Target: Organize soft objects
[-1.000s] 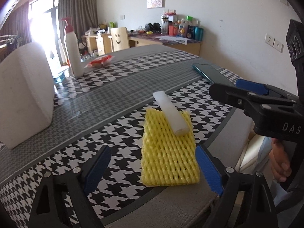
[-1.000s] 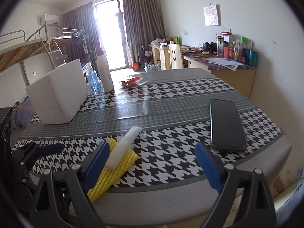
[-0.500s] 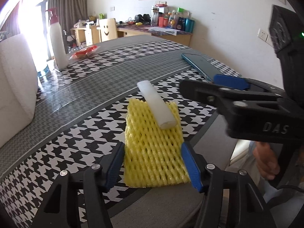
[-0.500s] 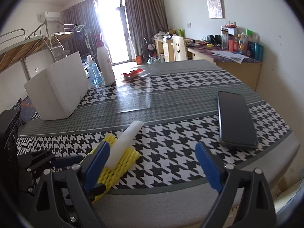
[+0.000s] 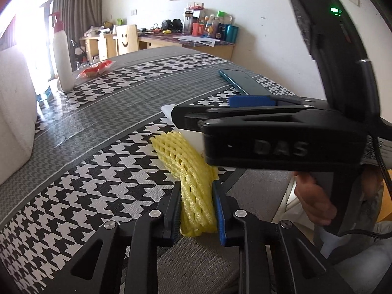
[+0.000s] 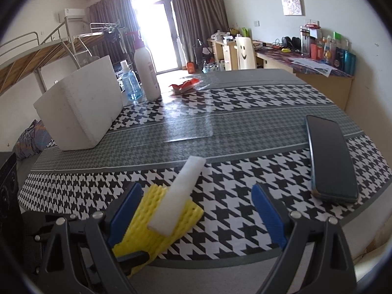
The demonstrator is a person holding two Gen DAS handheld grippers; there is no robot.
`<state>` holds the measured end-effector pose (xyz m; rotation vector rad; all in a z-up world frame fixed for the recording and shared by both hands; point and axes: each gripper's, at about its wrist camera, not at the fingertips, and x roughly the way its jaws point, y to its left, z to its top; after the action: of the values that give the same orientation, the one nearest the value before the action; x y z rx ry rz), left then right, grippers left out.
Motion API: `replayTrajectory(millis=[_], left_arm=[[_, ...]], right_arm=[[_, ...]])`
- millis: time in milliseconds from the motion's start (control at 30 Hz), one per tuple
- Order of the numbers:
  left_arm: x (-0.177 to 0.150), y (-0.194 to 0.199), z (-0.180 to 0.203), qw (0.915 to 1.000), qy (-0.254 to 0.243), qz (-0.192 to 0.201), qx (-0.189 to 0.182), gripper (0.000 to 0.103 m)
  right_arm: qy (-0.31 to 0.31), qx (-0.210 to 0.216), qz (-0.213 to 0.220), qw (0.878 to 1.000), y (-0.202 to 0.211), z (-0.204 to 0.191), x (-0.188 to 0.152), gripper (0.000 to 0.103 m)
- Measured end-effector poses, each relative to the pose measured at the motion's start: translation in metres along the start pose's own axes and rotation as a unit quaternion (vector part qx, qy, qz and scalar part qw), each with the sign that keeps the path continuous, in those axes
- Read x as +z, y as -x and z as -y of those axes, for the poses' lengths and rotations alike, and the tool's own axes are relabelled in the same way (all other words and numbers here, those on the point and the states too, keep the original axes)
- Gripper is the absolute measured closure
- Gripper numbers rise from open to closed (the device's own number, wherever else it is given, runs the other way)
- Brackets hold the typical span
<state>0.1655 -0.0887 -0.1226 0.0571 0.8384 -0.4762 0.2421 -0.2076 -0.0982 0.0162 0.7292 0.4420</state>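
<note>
A yellow foam net [image 5: 186,161] lies near the front edge of the houndstooth table [image 5: 103,171]. My left gripper [image 5: 196,186] has its jaws closing. Its blue pads press the near end of the net, which bunches up between them. A white foam stick [image 6: 178,196] rests on top of the net [image 6: 139,230]. My right gripper [image 6: 196,191] is open and wide, hovering with the stick between its fingers without touching it. In the left wrist view the right gripper's black body crosses in front and hides most of the stick. A hand [image 5: 313,203] holds its grip.
A white foam box [image 6: 78,112] stands at the left. A dark phone [image 6: 330,159] lies at the right edge. At the back stand a white pump bottle [image 6: 147,73], a blue bottle [image 6: 129,83] and a red wrapper [image 6: 186,85].
The left jaws have come together from wide apart onto the yellow net, folding it up between the pads. The right gripper has moved in closer over the white stick.
</note>
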Motion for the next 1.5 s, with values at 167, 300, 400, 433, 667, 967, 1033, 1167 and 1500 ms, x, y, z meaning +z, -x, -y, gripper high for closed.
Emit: replayTrajectory(millis=[167,300,400,433,667,967,1033,1167,1500], left_arm=[[-0.004,0.004,0.002,1.0000,-0.001,0.002,0.002,0.078],[-0.004,0.005,0.003,1.0000,0.000,0.001,0.001,0.078],[-0.004,0.005,0.004,1.0000,-0.001,0.002,0.002,0.078],[-0.004,0.006,0.004,1.0000,-0.001,0.003,0.003,0.078],[-0.002,0.004,0.007,1.0000,-0.003,0.003,0.006,0.078],[-0.005,0.005,0.010,0.9998,-0.010,0.011,0.015,0.078],[-0.006,0.006,0.011,0.9998,-0.010,0.011,0.015,0.078],[-0.007,0.006,0.015,0.9997,-0.012,0.011,0.019,0.079],[-0.009,0.013,0.021,0.9993,-0.020,0.017,0.026,0.082]], right_arm=[[-0.008,0.010,-0.027,1.000,-0.014,-0.002,0.001,0.030],[-0.012,0.008,-0.049,0.999,-0.024,-0.001,-0.002,0.039],[-0.014,0.014,-0.055,0.998,-0.028,-0.002,-0.001,0.044],[-0.013,0.013,-0.055,0.998,-0.028,-0.003,0.000,0.046],[-0.015,0.028,-0.065,0.997,-0.034,-0.006,0.002,0.057],[-0.015,0.046,-0.080,0.996,-0.039,-0.010,0.004,0.072],[-0.033,0.059,-0.084,0.994,-0.041,-0.004,0.006,0.077],[-0.040,0.057,-0.081,0.994,-0.036,-0.001,0.006,0.082],[-0.034,0.038,-0.050,0.998,-0.012,0.003,0.009,0.082]])
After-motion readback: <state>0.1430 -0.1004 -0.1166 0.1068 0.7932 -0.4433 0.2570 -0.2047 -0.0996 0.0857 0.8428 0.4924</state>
